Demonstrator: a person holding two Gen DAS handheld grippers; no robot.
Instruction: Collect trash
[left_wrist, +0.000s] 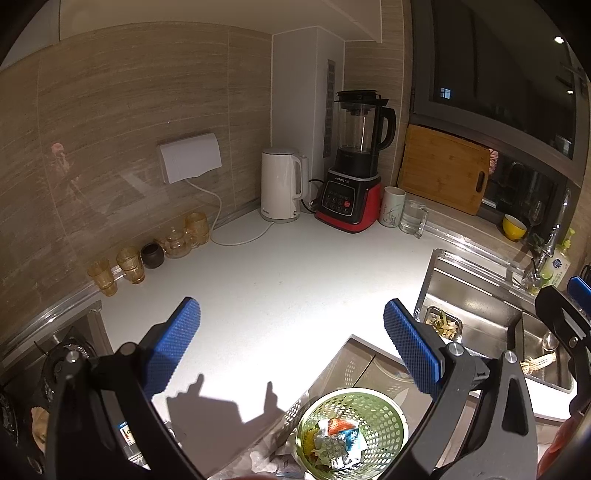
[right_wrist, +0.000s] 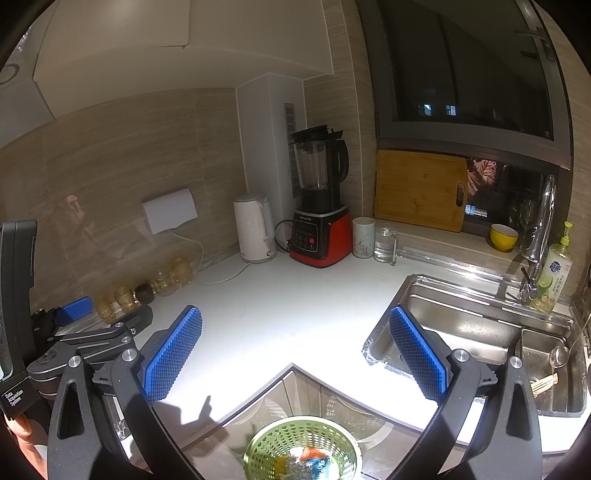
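We see trash (left_wrist: 338, 439) already in the green basket (left_wrist: 384, 406) below both wide-open, empty jaws — the white tabletop (left_wrist: 295, 280) ahead looks clean, though scraps (left_wrist: 441, 323) sit in the sink (right_wrist: 461, 325).

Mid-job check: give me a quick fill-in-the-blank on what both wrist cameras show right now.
1. Both grippers, left and right, are ____.
2. The wrappers lie in a perforated ____ basket.
3. The blender has a ____ base.
4. The bowl on the window ledge is ____.

Missing words: open; green; red; yellow
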